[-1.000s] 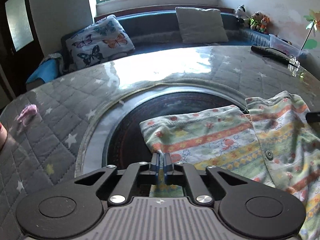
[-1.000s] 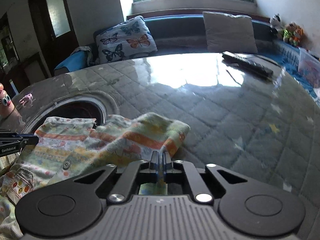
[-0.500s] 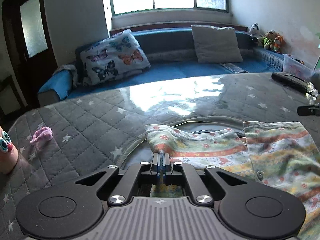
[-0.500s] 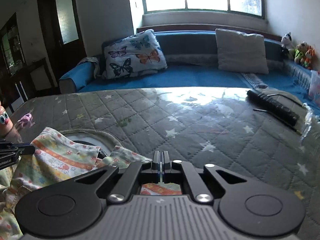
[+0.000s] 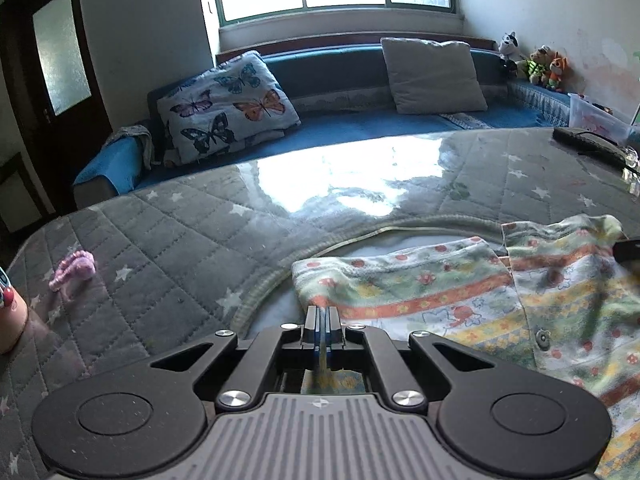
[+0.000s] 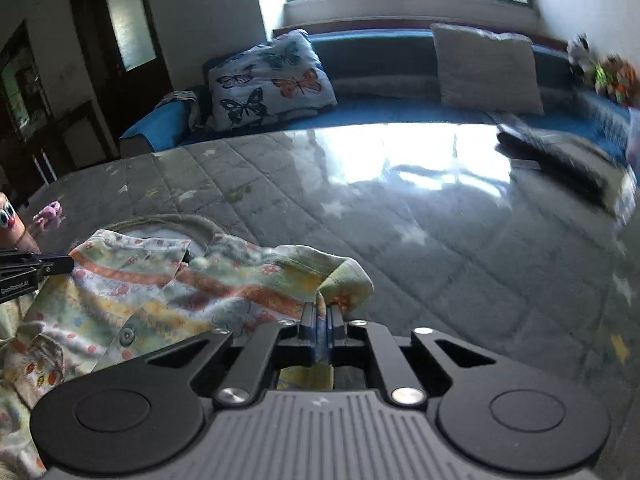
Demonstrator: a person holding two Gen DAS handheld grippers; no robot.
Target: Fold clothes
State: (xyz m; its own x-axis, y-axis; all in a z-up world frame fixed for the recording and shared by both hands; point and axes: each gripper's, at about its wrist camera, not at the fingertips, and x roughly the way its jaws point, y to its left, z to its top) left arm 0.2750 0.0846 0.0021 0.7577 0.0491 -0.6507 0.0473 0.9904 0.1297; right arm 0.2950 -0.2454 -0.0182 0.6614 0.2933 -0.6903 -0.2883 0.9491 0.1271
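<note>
Left wrist view.
- Left gripper (image 5: 321, 314): jaws pressed together on a pinch of fabric, the cloth showing between them and behind them in the frame opening.
- Garment (image 5: 460, 300): a small printed shirt with orange, yellow and green bands, buttoned front, one button showing right of the gripper. It spreads from the pinch point rightward over the table (image 5: 180, 240), partly across the round inset (image 5: 400, 236) in the quilted star cover.
- Beyond the garment: a dark remote (image 5: 588, 142) at the far right of the table; a pink toy (image 5: 74, 268) well to the garment's left.
- Tip of the other tool at the garment's right edge.

Right wrist view (blurred at the right side).
- Right gripper (image 6: 321, 312): closed on a bunched corner of the garment (image 6: 180, 292), which rises in a ridge just beyond the jaws.
- Left gripper's tip (image 6: 48, 266) meets the garment's far left edge — both tools hold the same piece, one at each side.
- Butterfly cushion (image 6: 268, 80) on the sofa, well behind the garment.

Step in hand, as a judgement: the shirt is held at two points, either being spread flat or being carried over into a fold — the views fit both. Whichever follows calls for both grips kept firm, moved level and together, so the edge stays straight.
</note>
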